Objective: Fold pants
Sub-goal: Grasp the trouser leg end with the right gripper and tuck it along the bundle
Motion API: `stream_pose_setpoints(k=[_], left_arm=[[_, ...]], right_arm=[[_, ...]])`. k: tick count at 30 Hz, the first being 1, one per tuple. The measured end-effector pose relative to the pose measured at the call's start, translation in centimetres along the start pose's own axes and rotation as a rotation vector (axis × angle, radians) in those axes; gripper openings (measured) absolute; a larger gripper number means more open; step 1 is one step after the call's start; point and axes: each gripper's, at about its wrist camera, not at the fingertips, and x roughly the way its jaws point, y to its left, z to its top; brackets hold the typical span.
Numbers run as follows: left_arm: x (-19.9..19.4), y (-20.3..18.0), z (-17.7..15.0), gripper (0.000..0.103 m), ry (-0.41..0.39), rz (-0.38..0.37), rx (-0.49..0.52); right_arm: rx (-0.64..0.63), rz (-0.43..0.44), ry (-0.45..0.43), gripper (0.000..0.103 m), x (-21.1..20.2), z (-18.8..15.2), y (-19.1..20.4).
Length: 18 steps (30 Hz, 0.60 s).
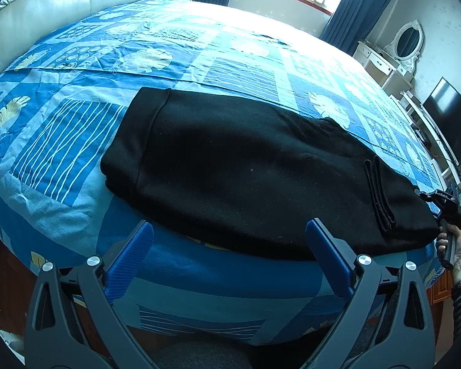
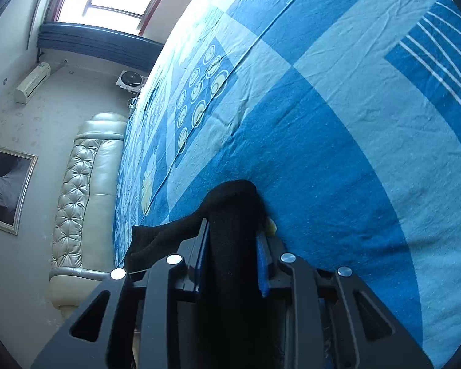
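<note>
While right gripper [image 2: 230, 240] is clamping end of black fleece pants [image 1: 246, 169] lying half-folded on blue patterned bedsheet [image 1: 76, 141], left gripper [image 1: 230, 246] is hovering wide open, empty; probably best carrying fold over slow, edges lined up.

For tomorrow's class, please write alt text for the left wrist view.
Black pants lie folded lengthwise on a bed with a blue patterned sheet. The open left gripper hovers at their near edge; a hand holds the right gripper at their right end.
</note>
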Motion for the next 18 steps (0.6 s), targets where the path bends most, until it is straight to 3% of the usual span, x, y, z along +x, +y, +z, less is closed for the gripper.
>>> stream_pose_setpoints(k=[4, 8, 18], left_arm=[[0.1, -0.2, -0.2, 0.100, 0.005, 0.002, 0.016], [-0.2, -0.5, -0.4, 0.100, 0.001, -0.002, 0.028], [-0.5, -0.9, -0.4, 0.100, -0.008, -0.009, 0.040]], right_arm=[[0.006, 0.006, -0.006, 0.028, -0.6, -0.1, 0.2], [0.028, 0.047, 0.003, 0.038, -1.8, -1.2, 0.0], [0.021, 0.098, 0.109, 0.049, -4.5, -7.5, -1.0]])
